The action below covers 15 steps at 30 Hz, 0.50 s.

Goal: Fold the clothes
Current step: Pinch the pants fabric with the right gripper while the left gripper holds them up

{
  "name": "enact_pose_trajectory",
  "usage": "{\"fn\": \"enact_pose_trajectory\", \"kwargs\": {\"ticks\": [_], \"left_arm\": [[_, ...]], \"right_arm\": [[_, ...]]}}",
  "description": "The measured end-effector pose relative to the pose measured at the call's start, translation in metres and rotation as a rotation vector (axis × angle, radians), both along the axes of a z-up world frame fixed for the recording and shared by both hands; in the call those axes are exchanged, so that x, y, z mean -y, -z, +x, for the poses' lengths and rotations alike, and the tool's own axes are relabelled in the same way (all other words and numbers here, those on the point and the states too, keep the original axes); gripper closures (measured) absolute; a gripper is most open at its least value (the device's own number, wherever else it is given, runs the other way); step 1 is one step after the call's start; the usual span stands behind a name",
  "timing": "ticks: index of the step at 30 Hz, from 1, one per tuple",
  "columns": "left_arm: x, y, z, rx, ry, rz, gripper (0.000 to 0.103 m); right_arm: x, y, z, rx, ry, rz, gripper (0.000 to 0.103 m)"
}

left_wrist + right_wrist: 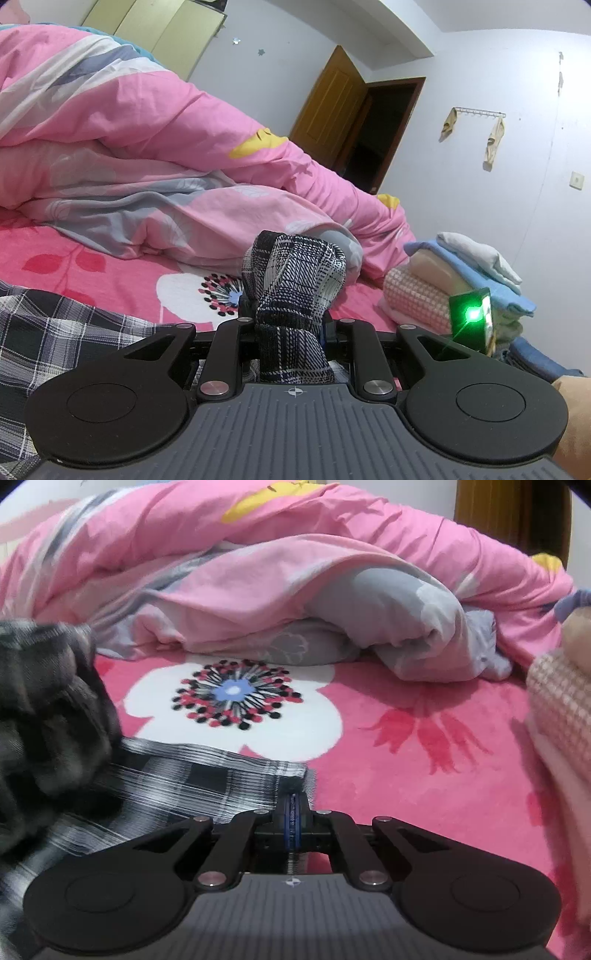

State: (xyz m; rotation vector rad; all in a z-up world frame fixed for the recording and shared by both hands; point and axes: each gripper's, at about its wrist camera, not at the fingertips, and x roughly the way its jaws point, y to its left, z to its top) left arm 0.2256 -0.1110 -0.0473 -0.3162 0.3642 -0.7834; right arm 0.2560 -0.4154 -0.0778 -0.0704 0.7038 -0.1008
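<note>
Bunching above the bed [110,273], a plaid shirt [295,295] is gripped by the left gripper [291,325] fingers; its hem [258,775] is pinched in the closed right gripper [294,808] fingers.

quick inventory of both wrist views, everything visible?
plaid garment: 1, black-white check, on the bed, bunched in the left tongs
duvet: 1, pink-grey, heaped behind
bedsheet: 1, pink with white flower
folded stack: 1, white, blue, pink waffle, on the right of the bed
door: 1, brown, ajar
wall hook rail: 1, two cloths hanging
left tongs: shut on garment
right tongs: shut at garment's corner
</note>
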Motion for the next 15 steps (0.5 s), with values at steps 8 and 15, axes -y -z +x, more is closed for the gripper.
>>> {"fn": "enact_pose_trajectory", "kwargs": {"ticks": [8, 15], "left_arm": [[0.000, 0.000, 0.000, 0.001, 0.000, 0.003, 0.084], [0.000, 0.001, 0.000, 0.003, -0.003, 0.004, 0.084]], "right_arm": [[0.043, -0.031, -0.051, 0.025, 0.142, 0.259, 0.098], [0.063, -0.045, -0.132, -0.095, 0.183, 0.823, 0.074]]}}
